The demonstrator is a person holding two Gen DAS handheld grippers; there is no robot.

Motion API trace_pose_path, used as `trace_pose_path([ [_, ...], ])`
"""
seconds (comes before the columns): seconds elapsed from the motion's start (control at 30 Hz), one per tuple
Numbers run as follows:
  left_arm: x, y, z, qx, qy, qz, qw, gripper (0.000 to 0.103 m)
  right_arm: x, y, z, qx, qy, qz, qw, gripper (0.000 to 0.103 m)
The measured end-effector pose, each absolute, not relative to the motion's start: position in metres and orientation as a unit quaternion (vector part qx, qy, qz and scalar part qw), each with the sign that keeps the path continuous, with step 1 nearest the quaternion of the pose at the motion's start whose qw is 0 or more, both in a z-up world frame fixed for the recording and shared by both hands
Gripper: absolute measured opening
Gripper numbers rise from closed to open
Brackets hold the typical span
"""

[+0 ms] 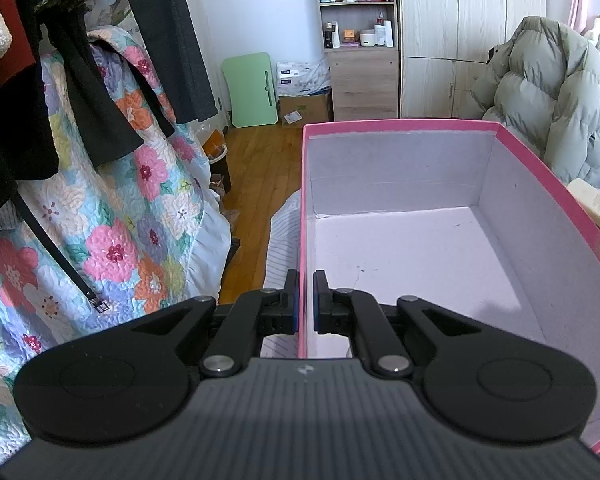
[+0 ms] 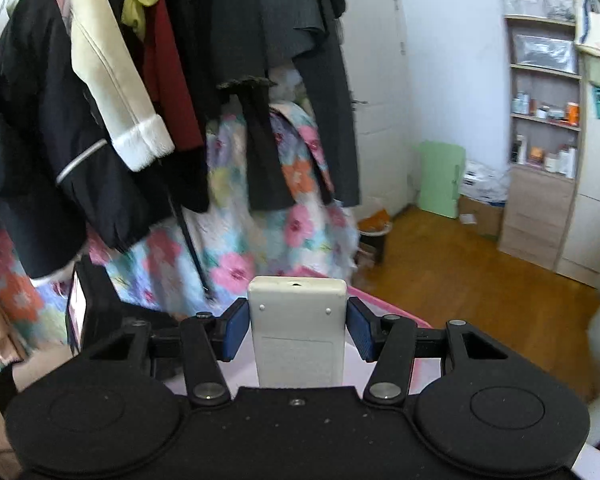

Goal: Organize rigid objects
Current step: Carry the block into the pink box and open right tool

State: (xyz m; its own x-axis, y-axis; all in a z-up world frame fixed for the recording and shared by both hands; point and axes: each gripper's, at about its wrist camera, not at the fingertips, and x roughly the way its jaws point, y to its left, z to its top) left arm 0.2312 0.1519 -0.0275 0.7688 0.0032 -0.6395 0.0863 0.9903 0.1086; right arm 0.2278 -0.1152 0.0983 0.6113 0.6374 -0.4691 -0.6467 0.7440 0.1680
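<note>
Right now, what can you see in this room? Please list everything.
box: one, pink outside, pale inside, nothing in it, foreground
remote control: one, off-white, between right gripper's pads
quilt: one, floral, draped left
hanging clothes: several, black, cream, red, grey, on rack
puffer coat: one, grey-green, right
shelf unit: one, wood, bottles inside, far wall
board: one, green, leaning on wall
left gripper: black, shut on box wall
right gripper: black, holding remote control
</note>
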Motion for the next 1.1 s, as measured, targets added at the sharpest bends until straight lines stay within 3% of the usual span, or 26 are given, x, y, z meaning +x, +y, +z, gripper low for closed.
trace_pose_path([
  [0.37, 0.231, 0.152, -0.029, 0.058, 0.344, -0.022, 0.937, 0.005, 0.296, -0.032, 0.024, 0.026, 0.304, 0.330, 0.893, 0.058],
  [0.73, 0.231, 0.158, -0.027, 0.038, 0.337, -0.026, 0.940, 0.005, 0.253, -0.035, -0.002, -0.048, 0.379, 0.359, 0.852, 0.058],
  [0.87, 0.231, 0.157, -0.028, 0.038, 0.338, -0.027, 0.940, 0.005, 0.234, -0.028, -0.009, -0.073, 0.386, 0.381, 0.837, 0.047],
  [1.1, 0.231, 0.157, -0.027, 0.038, 0.338, -0.026, 0.940, 0.005, 0.225, -0.020, -0.020, -0.076, 0.408, 0.409, 0.813, 0.045],
])
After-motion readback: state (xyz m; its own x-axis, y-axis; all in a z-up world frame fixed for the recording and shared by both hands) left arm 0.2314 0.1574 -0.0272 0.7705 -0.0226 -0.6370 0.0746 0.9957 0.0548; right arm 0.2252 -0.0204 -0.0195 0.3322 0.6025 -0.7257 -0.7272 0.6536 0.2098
